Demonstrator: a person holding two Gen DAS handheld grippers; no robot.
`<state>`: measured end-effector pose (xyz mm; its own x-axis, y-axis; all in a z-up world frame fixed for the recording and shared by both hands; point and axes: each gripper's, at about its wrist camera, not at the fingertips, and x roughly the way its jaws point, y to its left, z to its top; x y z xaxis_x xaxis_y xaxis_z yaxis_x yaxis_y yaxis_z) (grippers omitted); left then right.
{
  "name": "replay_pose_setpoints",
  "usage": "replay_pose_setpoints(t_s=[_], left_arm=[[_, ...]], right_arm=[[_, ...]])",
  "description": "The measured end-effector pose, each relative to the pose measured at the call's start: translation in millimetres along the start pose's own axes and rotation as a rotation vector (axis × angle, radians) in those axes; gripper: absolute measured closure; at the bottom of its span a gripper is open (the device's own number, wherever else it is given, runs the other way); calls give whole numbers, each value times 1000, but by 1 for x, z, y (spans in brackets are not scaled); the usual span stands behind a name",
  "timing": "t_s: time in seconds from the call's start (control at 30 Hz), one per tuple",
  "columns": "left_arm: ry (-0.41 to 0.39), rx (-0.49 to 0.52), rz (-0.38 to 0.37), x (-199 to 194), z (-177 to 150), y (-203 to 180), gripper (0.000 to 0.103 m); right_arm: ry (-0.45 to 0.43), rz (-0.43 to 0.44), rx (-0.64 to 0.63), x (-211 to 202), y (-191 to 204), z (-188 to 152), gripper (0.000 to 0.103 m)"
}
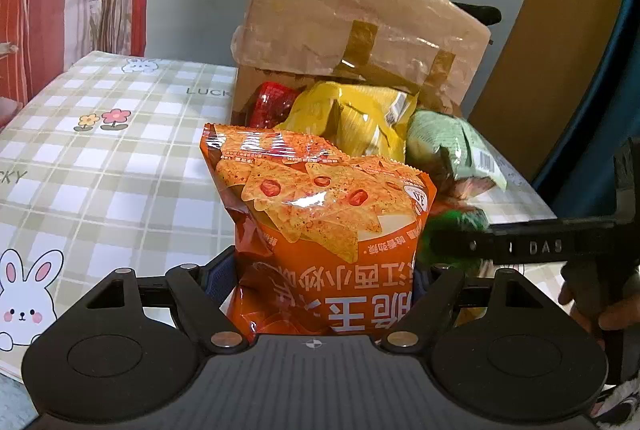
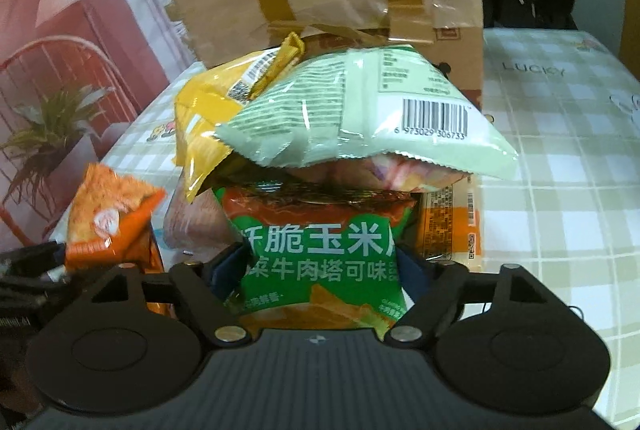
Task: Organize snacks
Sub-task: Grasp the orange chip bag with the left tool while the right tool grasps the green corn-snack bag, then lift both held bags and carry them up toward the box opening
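Note:
My left gripper is shut on an orange chip bag and holds it in front of a pile of snacks. My right gripper is shut on a green corn-chip bag at the front of that pile. Behind lie a yellow bag, a pale green bag and a red bag, spilling from a taped cardboard box. The orange bag also shows at the left of the right wrist view. The right gripper shows at the right of the left wrist view.
A checked tablecloth with rabbits and flowers covers the table. An orange packet lies under the pile. A red wall hanging with plants is behind. A dark chair stands at the right.

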<state>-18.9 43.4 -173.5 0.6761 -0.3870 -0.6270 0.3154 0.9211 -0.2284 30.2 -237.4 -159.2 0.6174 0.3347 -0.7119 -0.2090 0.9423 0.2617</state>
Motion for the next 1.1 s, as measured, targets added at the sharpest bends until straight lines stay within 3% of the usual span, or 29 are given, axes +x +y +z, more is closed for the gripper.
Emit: replay_pose_setpoints(t_s=[0.4, 0.93, 1.1], left_arm=[[-25, 8, -19, -11, 1, -4, 22], [-89, 11, -31, -22, 11, -12, 22], [-86, 14, -32, -24, 8, -10, 22]], right_arm=[[54, -37, -28, -35, 11, -8, 27], [25, -37, -66, -69, 19, -9, 27], [101, -83, -51, -52, 11, -19, 27]])
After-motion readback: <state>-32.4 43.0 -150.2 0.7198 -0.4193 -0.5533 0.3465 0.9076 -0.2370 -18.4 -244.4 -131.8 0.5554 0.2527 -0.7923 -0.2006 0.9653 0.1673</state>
